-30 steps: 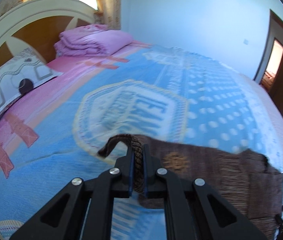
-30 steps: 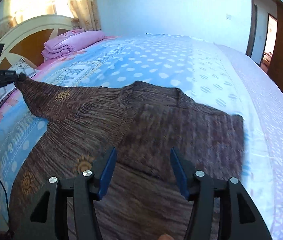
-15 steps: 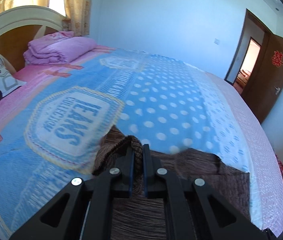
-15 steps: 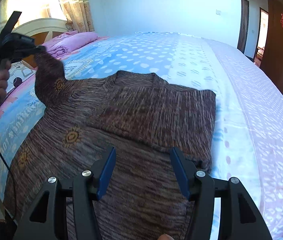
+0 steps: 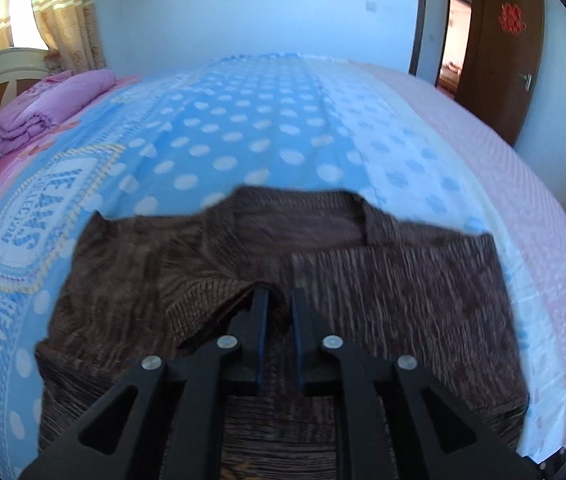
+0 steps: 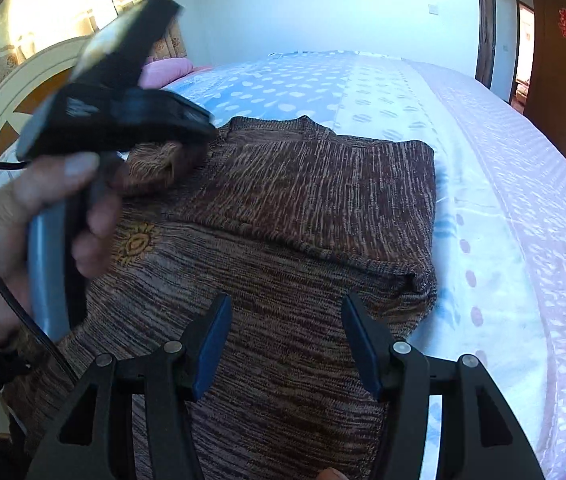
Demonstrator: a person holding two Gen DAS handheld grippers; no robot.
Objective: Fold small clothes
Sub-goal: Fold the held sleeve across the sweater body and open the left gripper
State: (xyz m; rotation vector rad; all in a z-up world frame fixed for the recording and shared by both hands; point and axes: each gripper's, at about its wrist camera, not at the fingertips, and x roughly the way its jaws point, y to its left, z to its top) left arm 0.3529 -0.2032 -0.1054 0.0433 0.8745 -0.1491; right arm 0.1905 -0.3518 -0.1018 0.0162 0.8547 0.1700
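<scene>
Brown knitted sweater (image 6: 283, 216) lies flat on the blue dotted bedspread (image 5: 243, 140), its right sleeve folded across the chest and its neckline toward the far wall. Over the sweater's left side hovers the left gripper (image 5: 279, 312), its jaws opening with only a narrow gap; the sleeve cuff (image 6: 155, 164) lies just by its tips, though blur hides whether it is fully released. A hand (image 6: 23, 216) grips that tool's handle. Nearer the sweater's hem, the right gripper (image 6: 283, 344) stands about half open above the knit, holding nothing. Beyond the sweater, a folded pink quilt (image 5: 43, 112) rests by the headboard (image 6: 7, 120).
</scene>
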